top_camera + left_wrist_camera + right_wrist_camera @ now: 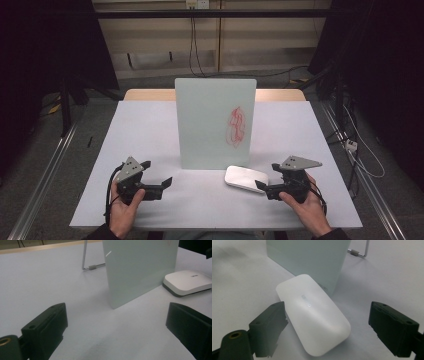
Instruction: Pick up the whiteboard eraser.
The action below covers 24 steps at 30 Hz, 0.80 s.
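Step in hand: the right gripper [263,187] was reaching for the white eraser [246,178], apparently to pick it up and wipe the red scribble [236,126] off the upright whiteboard [215,122].
Eraser, place: it lay flat on the counter [150,130], just in front of the whiteboard's lower right corner, near the board's foot but apart from it as far as the right gripper view showed.
Right fingers: unclenched, standing to either side of the eraser's near end; the left finger [270,322] sat just beside its long edge, the right finger [390,326] well off it, neither pressing.
Left fingers: the left gripper [159,185] was spread wide with nothing between its fingers, resting low over bare counter.
Doing it well: the eraser lay askew between the fingers, so I judged the grip would be surer if the gripper were turned to square the pads on the two long sides, then pushed further along the body before clenching; a pinch at the rounded end would likely slip.
Edges: the board's bottom edge stood close behind the eraser, and a wire stand [359,251] propped the board from the back; a hard push could tip it.
Open room: broad bare counter to the left and towards the person; lifting back and up looked the clear way out.
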Tool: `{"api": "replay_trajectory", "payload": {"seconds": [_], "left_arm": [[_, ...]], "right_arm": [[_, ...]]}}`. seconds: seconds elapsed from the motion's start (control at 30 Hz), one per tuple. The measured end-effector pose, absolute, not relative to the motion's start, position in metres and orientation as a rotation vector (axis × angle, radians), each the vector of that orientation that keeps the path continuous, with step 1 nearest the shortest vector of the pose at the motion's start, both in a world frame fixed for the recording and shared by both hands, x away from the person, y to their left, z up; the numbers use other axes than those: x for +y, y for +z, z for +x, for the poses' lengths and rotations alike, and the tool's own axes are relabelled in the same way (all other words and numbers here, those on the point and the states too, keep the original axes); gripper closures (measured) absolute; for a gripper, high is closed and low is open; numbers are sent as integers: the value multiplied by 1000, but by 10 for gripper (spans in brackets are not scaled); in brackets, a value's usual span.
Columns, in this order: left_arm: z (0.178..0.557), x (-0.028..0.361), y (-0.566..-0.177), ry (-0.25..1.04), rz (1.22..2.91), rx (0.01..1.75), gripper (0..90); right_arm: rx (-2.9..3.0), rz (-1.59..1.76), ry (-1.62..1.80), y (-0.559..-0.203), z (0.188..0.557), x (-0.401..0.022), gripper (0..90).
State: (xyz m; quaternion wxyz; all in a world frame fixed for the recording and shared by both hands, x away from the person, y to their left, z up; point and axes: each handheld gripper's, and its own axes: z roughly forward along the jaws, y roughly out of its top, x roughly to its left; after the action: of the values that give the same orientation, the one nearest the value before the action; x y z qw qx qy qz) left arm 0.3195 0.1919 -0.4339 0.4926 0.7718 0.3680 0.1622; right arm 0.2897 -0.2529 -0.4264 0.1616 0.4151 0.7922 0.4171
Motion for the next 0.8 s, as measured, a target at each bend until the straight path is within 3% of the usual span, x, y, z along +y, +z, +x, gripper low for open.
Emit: {"api": "replay_trajectory", "payload": {"seconds": [0.37,0.8], "left_arm": [[320,192,-434,405,1887,879,39],[320,192,-434,399,1879,885,39]], "right_arm": [[2431,1006,1135,-421,316,-232,123],[2584,836,1019,-426,331,-216,227]]}}
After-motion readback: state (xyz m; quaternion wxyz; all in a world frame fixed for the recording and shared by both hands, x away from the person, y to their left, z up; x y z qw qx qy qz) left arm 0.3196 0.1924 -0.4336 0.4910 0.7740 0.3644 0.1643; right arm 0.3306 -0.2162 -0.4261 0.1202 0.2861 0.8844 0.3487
